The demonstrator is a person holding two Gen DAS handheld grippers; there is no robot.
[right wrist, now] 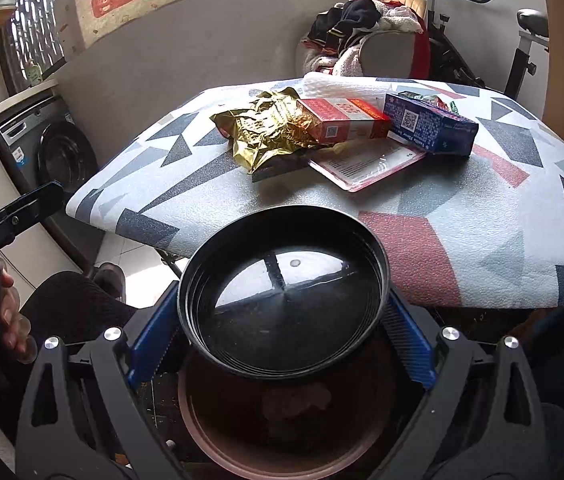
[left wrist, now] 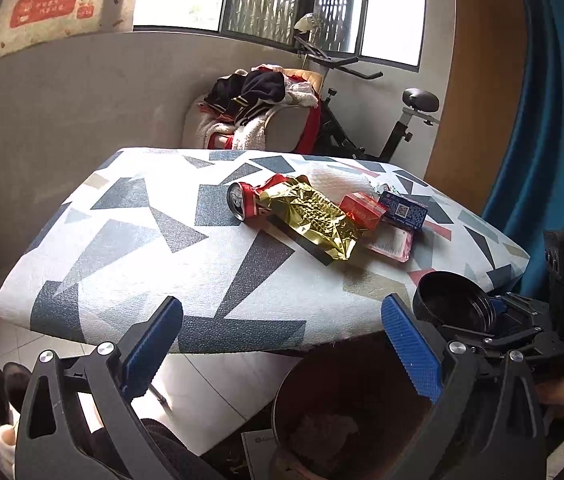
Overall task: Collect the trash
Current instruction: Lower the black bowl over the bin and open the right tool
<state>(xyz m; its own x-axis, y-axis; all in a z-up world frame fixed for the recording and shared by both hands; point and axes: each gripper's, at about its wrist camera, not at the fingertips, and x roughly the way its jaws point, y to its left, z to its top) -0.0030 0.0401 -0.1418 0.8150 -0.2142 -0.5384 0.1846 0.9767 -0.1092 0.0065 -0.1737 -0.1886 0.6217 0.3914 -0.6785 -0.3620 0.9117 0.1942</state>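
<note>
The bench (left wrist: 129,240), patterned with grey, blue and red shapes, is the reference here. The bin (right wrist: 201,416), a brown round vessel, stands below its near edge; something pale lies at the bottom, too dim to identify, so some trash may already be in. A black round lid (right wrist: 282,292) hangs over the bin mouth at the near edge, clamped at its rim by the right gripper (right wrist: 282,344); its blue fingers (right wrist: 153,336) press on both sides. The left gripper (left wrist: 282,344) stands to the left of the bin, its fingers spread wide with nothing between them. On the bench, toward the far right, the rest of the trash sits in one cluster, none of it collected yet: a white tissue (left wrist: 338,178) at the back, a gold foil bag (left wrist: 314,216) in the middle, a flat pink pack (left wrist: 392,244) under the boxes, a blue box (left wrist: 404,208) at the right, a red box (left wrist: 362,208) beside the bag, and a crushed red can (left wrist: 247,200) at the left end. By my judgement the task is early. The can is hidden behind the bag in the right wrist view. Small green wrappers behind the blue box are hard to make out.
</note>
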